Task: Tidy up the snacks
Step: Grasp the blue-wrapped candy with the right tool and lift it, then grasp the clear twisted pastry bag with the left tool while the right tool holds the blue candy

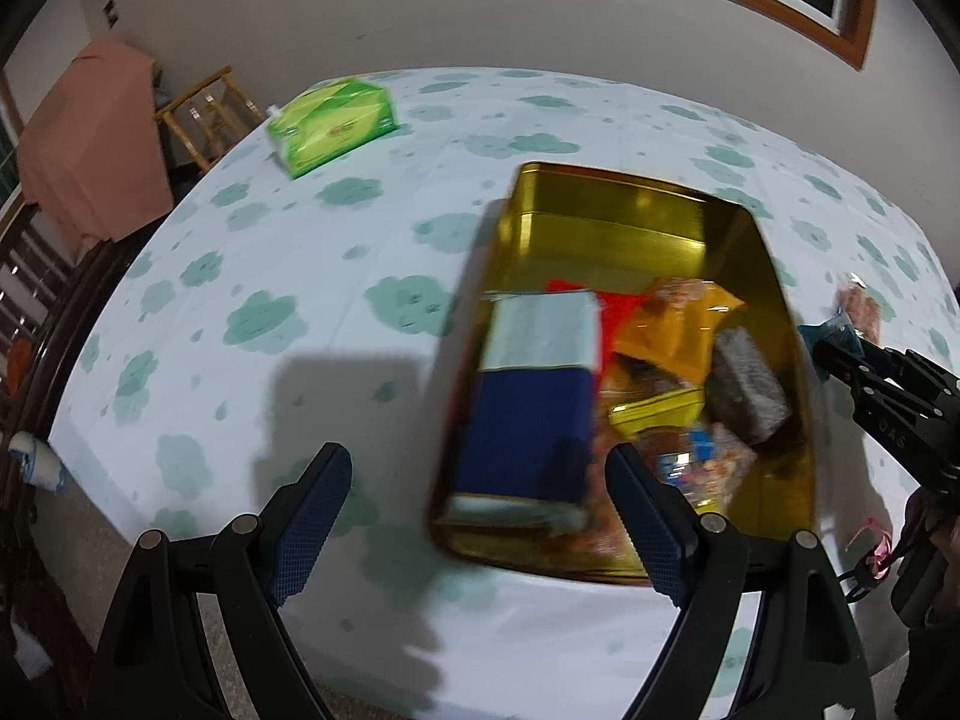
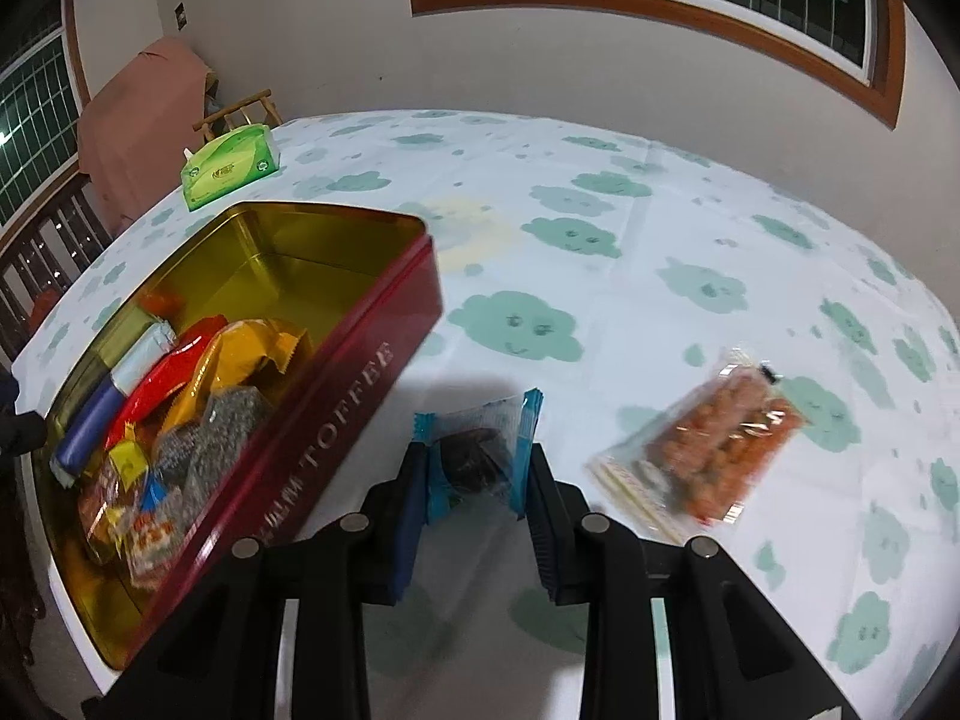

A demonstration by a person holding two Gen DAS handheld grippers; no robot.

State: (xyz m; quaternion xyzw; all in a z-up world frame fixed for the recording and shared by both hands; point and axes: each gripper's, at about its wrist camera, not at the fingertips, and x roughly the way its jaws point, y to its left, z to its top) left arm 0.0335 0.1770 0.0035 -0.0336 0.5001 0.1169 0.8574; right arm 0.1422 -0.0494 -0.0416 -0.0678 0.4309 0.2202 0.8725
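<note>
Blue-padded fingers (image 1: 315,516) of the left gripper (image 1: 480,516) stand wide apart with nothing between them, hanging over the near end of an open tin (image 1: 798,420) on a round table (image 1: 300,252). Gold and glossy inside, the rectangular tin with rounded corners holds a blue-and-silver box (image 1: 531,402), a red wrapper (image 1: 618,312), an orange foil bag (image 1: 678,330), a grey crinkled packet (image 1: 750,390), a small yellow pack (image 1: 657,411) and clear packets of mixed sweets (image 1: 702,468). Cloud prints dot the pale tablecloth, and a green tissue pack (image 1: 333,123) lies near the far edge. At the frame's right side the right gripper (image 1: 834,354) pinches a blue-edged wrapper (image 1: 834,330) just beside the tin's rim.

From the right wrist, the right gripper (image 2: 471,468) clamps a small snack pack (image 2: 474,450) between its fingers (image 2: 414,480): clear crinkled film with blue sealed ends and a dark piece inside, held just beside the tin's long wall (image 2: 336,414). That wall is deep red metal with pale "TOFFEE" lettering. Inside, the same heap of wrappers fills the near half; the far half shows bare gold. To the right, apart from the gripper, a clear bag of orange snacks (image 2: 714,444) lies flat on the cloth.
</note>
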